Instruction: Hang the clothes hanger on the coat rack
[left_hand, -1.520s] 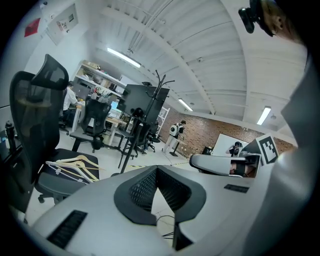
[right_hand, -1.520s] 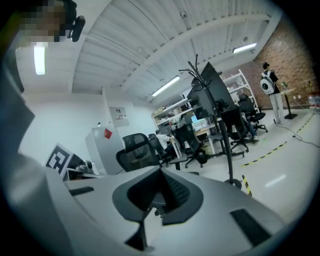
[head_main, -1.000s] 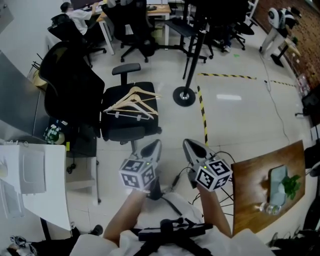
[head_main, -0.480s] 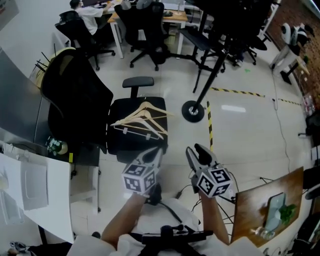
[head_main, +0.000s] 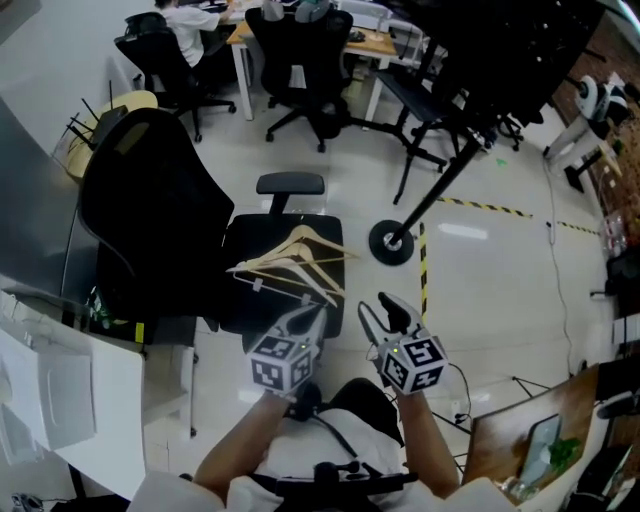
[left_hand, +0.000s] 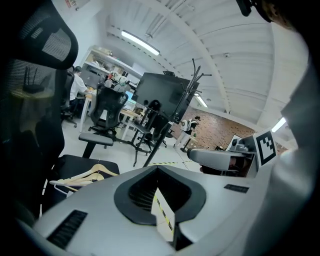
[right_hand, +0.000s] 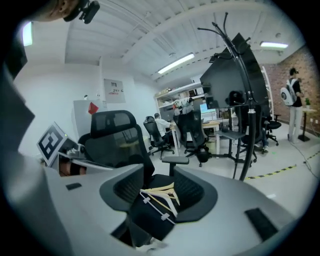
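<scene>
Clothes hangers (head_main: 295, 258) lying left-right, peaks away, left hand-held gripper (head_main: 308, 318) closed, right hand-held gripper (head_main: 377, 306) opening, empty

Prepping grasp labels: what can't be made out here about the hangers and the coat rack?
- Hanger count: head view, wooden hangers overlap on the chair seat, too small to separate.
- Coat rack hooks: head view, lost against the dark screen.
- Hangers' lower edge: left gripper view, behind the left gripper body.
</scene>
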